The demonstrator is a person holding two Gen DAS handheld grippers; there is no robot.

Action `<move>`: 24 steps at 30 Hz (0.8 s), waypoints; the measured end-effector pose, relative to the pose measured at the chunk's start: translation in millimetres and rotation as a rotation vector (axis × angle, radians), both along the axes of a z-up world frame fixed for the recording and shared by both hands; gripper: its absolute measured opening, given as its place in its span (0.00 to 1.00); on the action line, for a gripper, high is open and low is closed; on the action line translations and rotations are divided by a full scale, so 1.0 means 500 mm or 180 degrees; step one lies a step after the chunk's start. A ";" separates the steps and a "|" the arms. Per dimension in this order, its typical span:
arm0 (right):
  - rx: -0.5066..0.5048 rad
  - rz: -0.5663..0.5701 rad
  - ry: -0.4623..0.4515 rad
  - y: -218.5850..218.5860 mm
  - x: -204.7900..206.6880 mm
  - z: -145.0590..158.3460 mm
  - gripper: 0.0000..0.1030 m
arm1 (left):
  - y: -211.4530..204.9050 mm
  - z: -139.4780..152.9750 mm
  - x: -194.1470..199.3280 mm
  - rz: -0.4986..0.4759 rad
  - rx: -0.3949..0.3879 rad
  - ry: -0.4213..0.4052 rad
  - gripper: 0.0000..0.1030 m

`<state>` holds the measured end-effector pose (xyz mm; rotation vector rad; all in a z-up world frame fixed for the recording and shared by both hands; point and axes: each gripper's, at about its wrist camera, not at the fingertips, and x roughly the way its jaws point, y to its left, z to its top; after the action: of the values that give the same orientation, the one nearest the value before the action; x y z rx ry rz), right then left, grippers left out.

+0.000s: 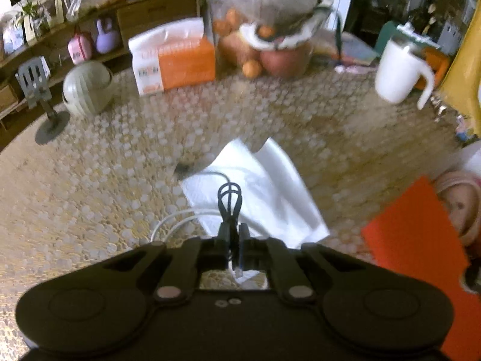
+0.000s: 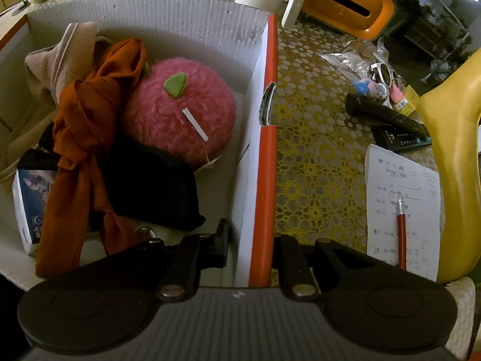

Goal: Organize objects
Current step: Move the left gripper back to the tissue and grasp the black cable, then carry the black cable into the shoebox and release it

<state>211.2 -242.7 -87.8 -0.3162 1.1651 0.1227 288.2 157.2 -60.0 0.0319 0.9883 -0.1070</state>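
My left gripper (image 1: pixel 234 234) is shut on a black coiled cable (image 1: pixel 230 198) and holds it above a white paper sheet (image 1: pixel 264 192) on the lace-covered table. A white cable (image 1: pixel 180 221) lies under it. My right gripper (image 2: pixel 251 240) is closed on the right wall of an orange-edged white box (image 2: pixel 264 138), one finger inside and one outside. The box holds a pink plush apple (image 2: pixel 180 114), an orange cloth (image 2: pixel 87 138), a black knit item (image 2: pixel 156 186), a beige cloth (image 2: pixel 60 63) and a small printed pack (image 2: pixel 28 207).
A white mug (image 1: pixel 396 69), a tissue pack (image 1: pixel 177 57), a fruit bag (image 1: pixel 270 30), a grey pot (image 1: pixel 87 87) and a phone stand (image 1: pixel 39 96) line the far side. Right of the box lie remotes (image 2: pixel 390 120), a note sheet (image 2: pixel 421 180) with a red pen (image 2: pixel 401 237), sunglasses (image 2: pixel 386 73) and an orange holder (image 2: pixel 348 3).
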 end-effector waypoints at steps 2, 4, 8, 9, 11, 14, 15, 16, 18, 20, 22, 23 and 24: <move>-0.0003 -0.0012 -0.0010 0.005 0.000 0.001 0.15 | -0.009 0.024 -0.017 -0.0025 -0.0011 -0.0035 0.03; -0.0002 -0.0023 -0.0023 0.005 0.000 0.001 0.15 | -0.019 0.047 -0.036 -0.0055 0.0002 -0.0100 0.03; 0.0006 -0.0041 -0.0039 -0.001 -0.003 0.002 0.15 | -0.035 0.100 -0.070 -0.0090 -0.0041 -0.0234 0.03; 0.0007 -0.0042 -0.0042 -0.003 -0.003 0.002 0.15 | -0.041 0.115 -0.081 -0.0119 -0.0055 -0.0271 0.03; 0.0013 -0.0042 -0.0051 -0.004 -0.004 0.002 0.15 | -0.058 0.145 -0.105 -0.0196 -0.0082 -0.0360 0.03; 0.0021 -0.0039 -0.0064 -0.008 -0.007 0.002 0.15 | -0.093 0.183 -0.142 -0.0354 -0.0095 -0.0471 0.03; 0.0024 -0.0038 -0.0068 -0.009 -0.007 0.002 0.15 | -0.104 0.193 -0.151 -0.0407 -0.0108 -0.0500 0.03; 0.0026 -0.0035 -0.0073 -0.013 -0.009 0.002 0.15 | -0.118 0.205 -0.162 -0.0464 -0.0127 -0.0540 0.03; 0.0026 -0.0035 -0.0079 -0.018 -0.010 0.002 0.15 | -0.145 0.219 -0.176 -0.0559 -0.0161 -0.0584 0.03; 0.0025 -0.0036 -0.0082 -0.019 -0.011 0.001 0.15 | -0.172 0.227 -0.188 -0.0663 -0.0174 -0.0599 0.03; 0.0028 -0.0034 -0.0083 -0.018 -0.011 0.002 0.15 | -0.201 0.232 -0.199 -0.0783 -0.0195 -0.0609 0.03; 0.0027 -0.0034 -0.0083 -0.011 -0.010 0.003 0.15 | -0.215 0.234 -0.206 -0.0837 -0.0207 -0.0615 0.03; 0.0025 -0.0035 -0.0083 -0.008 -0.011 0.003 0.15 | -0.232 0.234 -0.212 -0.0891 -0.0211 -0.0622 0.03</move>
<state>205.9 -246.9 -86.0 -0.3036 1.1402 0.1134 182.4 41.2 56.9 0.1179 0.7800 -0.3866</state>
